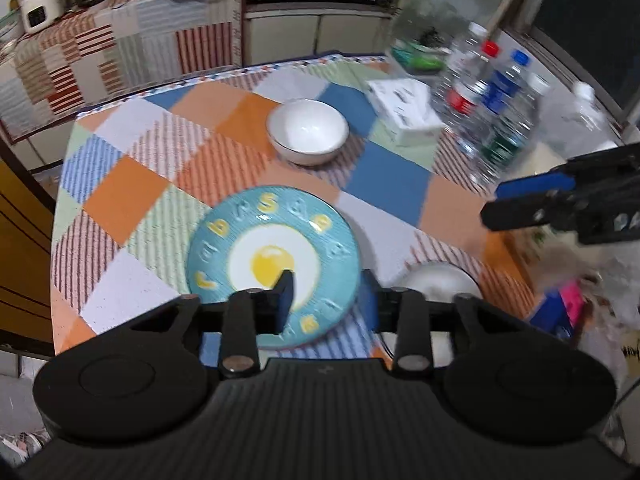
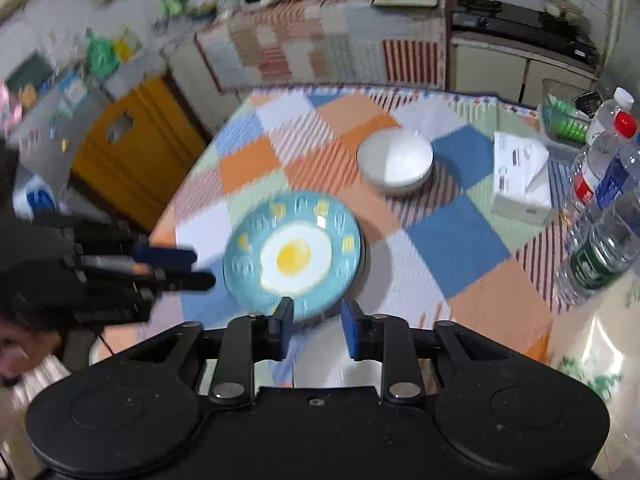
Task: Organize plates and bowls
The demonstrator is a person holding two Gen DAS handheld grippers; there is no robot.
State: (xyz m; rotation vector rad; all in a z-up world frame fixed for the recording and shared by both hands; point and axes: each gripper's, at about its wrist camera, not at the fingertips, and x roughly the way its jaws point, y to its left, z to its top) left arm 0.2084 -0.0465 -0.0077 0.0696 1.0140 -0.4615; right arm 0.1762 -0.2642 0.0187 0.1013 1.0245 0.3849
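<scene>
**Both tools open over the egg plate, nothing held**

Blue plate (image 1: 273,266) with a fried-egg print lies flat on the checked desk (image 1: 384,188), near the front edge. White bowl (image 1: 307,131) stands upright behind it, well apart, empty. A second white dish (image 1: 434,280) sits just right of the plate, half hidden behind the left tool; bowl or plate, cannot tell.

Handling, judged: plate looks like glazed ceramic, so stiff, fairly heavy, slick and breakable. Lying flat, only the rim offers a hold; take the near rim, one finger over and one under, and expect it to tip or slip if pinched shallow. Bowl is likely the same material; take it by the wall at the rim, one finger inside. Set down softly, no knocking ceramic on ceramic.

Pose: left tool (image 1: 328,300) hangs above the plate's near right edge, aimed forward and down, fingers spread, gripping nothing. Right tool (image 2: 316,322) hovers over the plate's near rim from the other side, fingers also apart and empty. Each tool shows in the other's view, side-on, held off the desk. Frames are motion-blurred. Tissue box (image 2: 520,180) and water bottles (image 2: 608,200) stand at the desk's right side, clear of the dishes.
</scene>
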